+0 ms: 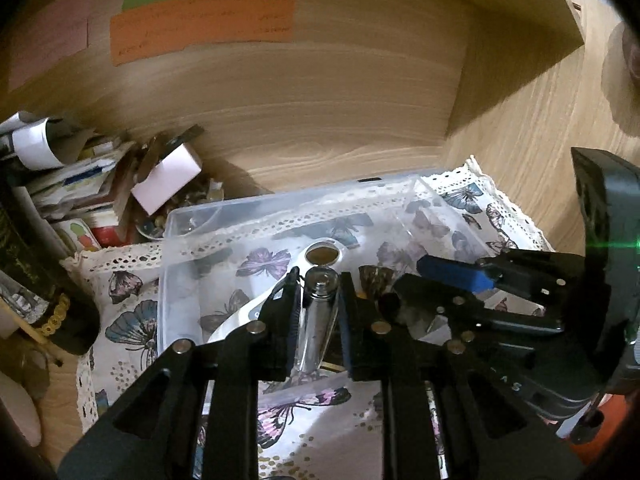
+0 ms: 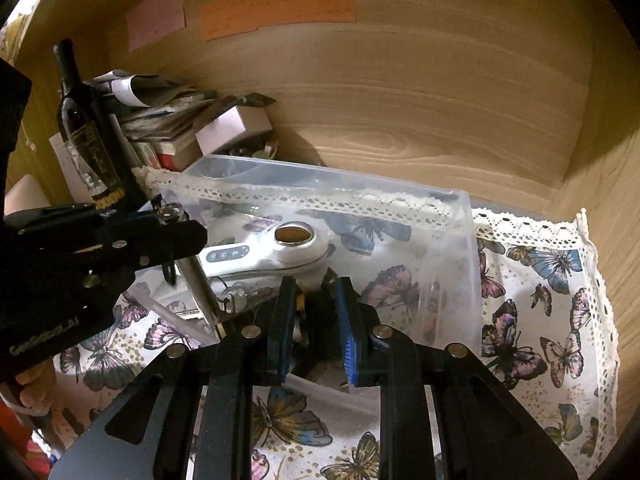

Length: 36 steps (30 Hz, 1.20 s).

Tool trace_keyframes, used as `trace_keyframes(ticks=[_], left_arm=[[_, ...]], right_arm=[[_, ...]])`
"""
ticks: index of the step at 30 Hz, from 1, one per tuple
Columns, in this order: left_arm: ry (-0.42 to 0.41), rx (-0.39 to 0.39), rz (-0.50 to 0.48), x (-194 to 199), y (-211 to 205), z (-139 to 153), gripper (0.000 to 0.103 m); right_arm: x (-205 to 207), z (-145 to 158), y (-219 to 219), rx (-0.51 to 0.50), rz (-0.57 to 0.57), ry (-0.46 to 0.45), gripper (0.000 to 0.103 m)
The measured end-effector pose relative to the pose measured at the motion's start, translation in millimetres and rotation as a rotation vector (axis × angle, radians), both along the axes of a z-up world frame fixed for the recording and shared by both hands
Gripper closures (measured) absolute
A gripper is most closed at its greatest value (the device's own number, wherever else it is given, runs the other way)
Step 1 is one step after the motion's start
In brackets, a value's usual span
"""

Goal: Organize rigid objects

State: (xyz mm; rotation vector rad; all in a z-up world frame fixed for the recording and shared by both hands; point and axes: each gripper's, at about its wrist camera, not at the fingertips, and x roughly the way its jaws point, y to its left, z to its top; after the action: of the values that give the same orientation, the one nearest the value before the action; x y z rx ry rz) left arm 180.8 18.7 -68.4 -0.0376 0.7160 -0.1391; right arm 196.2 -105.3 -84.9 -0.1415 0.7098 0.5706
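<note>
A clear plastic bin point(image 1: 280, 208) point(image 2: 452, 216) sits on a butterfly-print cloth point(image 2: 552, 320). A white handheld device with a round brown lens point(image 2: 280, 248) point(image 1: 320, 254) lies inside it. My left gripper point(image 1: 318, 292) is shut on a clear glass tube point(image 1: 318, 316), held over the bin; the tube also shows in the right wrist view point(image 2: 200, 276). My right gripper point(image 2: 314, 320) reaches into the bin's near side, its jaws close around a small dark object point(image 2: 316, 320) that is mostly hidden. It also shows in the left wrist view point(image 1: 432, 284).
A dark wine bottle point(image 2: 86, 128) stands at the left. A pile of papers, boxes and small clutter point(image 2: 180, 128) point(image 1: 100, 184) fills the back left corner. Wooden panels point(image 2: 400, 100) wall the back and right. Coloured notes point(image 2: 276, 4) are stuck on the back panel.
</note>
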Motion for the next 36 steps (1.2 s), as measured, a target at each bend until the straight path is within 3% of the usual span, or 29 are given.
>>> trace_keyframes(ticks=[4,7,17,22,25,30,36], left_arm=[[-0.013,-0.007,0.003,-4.5,-0.9,7.7,0.067],[-0.038,-0.002,0.009,-12.0,-1.8,15.8,0.058],[-0.133,-0.001,0.027,-55.4,-5.1,43.2,0.044],[-0.230,0.005,0.057,-90.6,-7.0,63.8,0.028],[-0.294,0.003,0.081,-114.6,-7.5,75.7,0.016],[-0.376,0.006,0.105,-147.3,-12.1,89.7,0.005],[-0.426,0.018,0.106,-170.0,-17.9,98.6,0.000]], right_arm=[[-3.4,4.6,-2.0,0.020,-0.002,-0.026,0.068],[-10.0,11.9,-6.0,0.033,-0.006,-0.052,0.066],[-47.9,40.1,-29.0,0.076,-0.032,-0.139,0.059],[-74.7,59.9,-41.1,0.110,-0.048,-0.214,0.041],[-95.4,72.5,-49.0,0.133,-0.064,-0.274,0.018],[-124.8,87.3,-59.8,0.165,-0.083,-0.349,0.000],[-146.3,97.7,-66.5,0.185,-0.092,-0.401,0.000]])
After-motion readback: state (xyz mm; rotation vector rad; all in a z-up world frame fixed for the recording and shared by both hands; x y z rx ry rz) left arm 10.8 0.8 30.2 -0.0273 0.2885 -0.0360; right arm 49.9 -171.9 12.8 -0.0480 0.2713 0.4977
